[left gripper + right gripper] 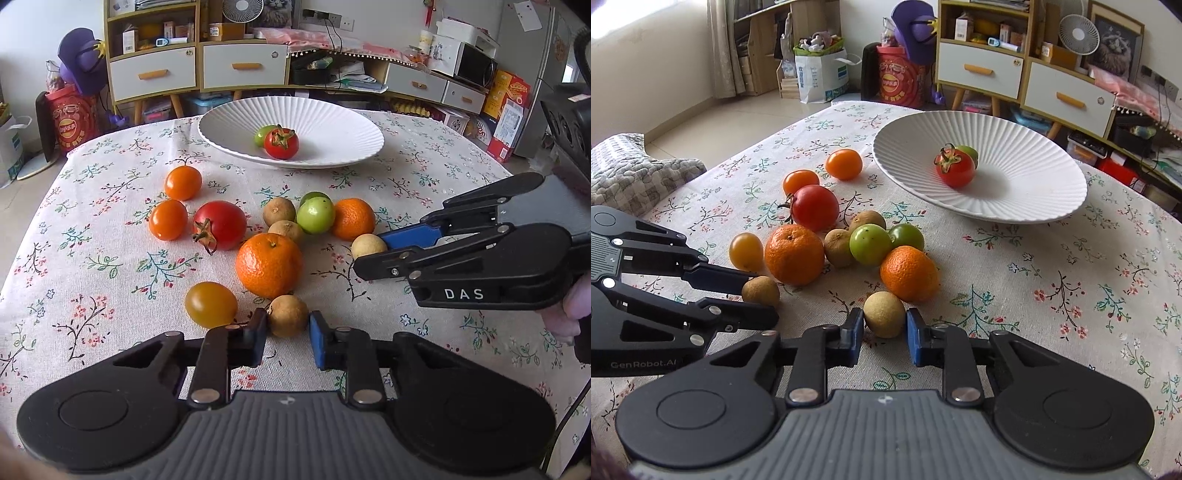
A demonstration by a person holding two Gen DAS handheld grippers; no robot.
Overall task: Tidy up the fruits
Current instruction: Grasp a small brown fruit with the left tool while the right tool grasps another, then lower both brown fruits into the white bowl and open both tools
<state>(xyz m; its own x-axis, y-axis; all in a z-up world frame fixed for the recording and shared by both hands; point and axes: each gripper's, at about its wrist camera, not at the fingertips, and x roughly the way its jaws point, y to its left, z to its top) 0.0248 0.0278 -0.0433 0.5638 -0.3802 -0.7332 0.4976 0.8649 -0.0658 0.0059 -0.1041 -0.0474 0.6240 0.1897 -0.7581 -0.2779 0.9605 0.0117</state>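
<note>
My left gripper (288, 320) is shut on a brown longan (288, 314) that rests on the flowered tablecloth (110, 258). My right gripper (884, 320) is shut on a paler longan (884, 313), also on the cloth. Each gripper shows in the other's view, the right gripper (370, 252) coming in from the right and the left gripper (761, 296) from the left. Beyond them lies a loose cluster: two mandarins (269, 265) (352, 218), a red tomato (221, 225), orange and yellow cherry tomatoes, two green fruits and two more longans. The white ribbed plate (332, 122) holds a red tomato (281, 143) and a green fruit (263, 136).
The table's far edge runs just behind the plate, with drawer cabinets (243, 70) and boxes on the floor beyond it. A grey cushioned seat (624, 173) stands off the table's left side. A hand (576, 310) holds the right gripper.
</note>
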